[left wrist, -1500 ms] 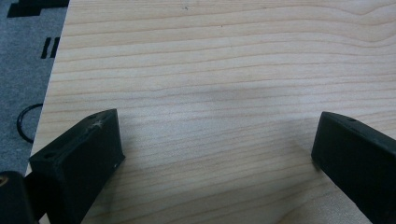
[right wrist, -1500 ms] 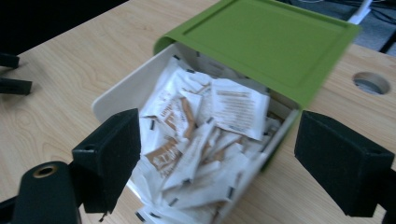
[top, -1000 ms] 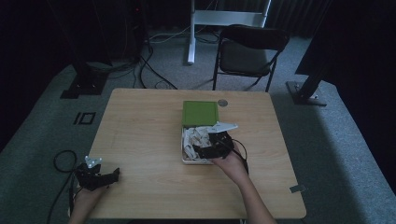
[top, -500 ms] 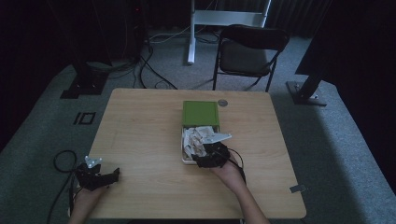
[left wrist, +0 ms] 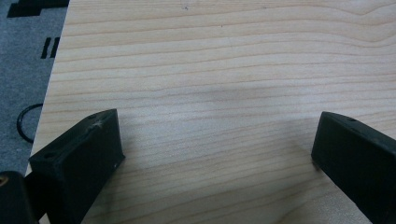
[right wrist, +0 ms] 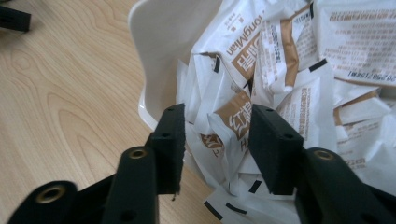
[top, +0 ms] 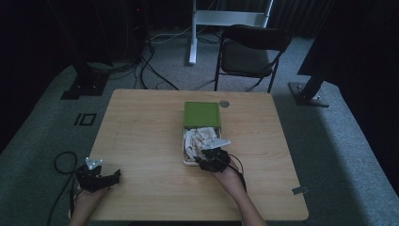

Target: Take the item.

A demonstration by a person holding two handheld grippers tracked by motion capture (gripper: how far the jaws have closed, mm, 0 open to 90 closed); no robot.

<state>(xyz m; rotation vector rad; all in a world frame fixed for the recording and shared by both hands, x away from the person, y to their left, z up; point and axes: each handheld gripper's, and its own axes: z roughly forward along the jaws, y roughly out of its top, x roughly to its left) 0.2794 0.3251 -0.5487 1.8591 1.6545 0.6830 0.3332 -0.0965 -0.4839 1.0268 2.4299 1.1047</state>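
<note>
The right tongs (right wrist: 217, 140) sit in the white tray (top: 184, 157) of sachets, jaws partly closed around one brown-printed sachet (right wrist: 232, 122), apparently not yet lifted; the left tongs (left wrist: 215, 149) rest wide open and empty on the surface (top: 141, 132); most work seems left.

I see a light wooden table (top: 150, 132) on grey carpet. On it, right of centre, sits a white tray (top: 184, 149) of sachets (top: 197, 137), a green lid (top: 202, 114) touching its far end, and a small round disc (top: 224, 103) just beyond.
</note>
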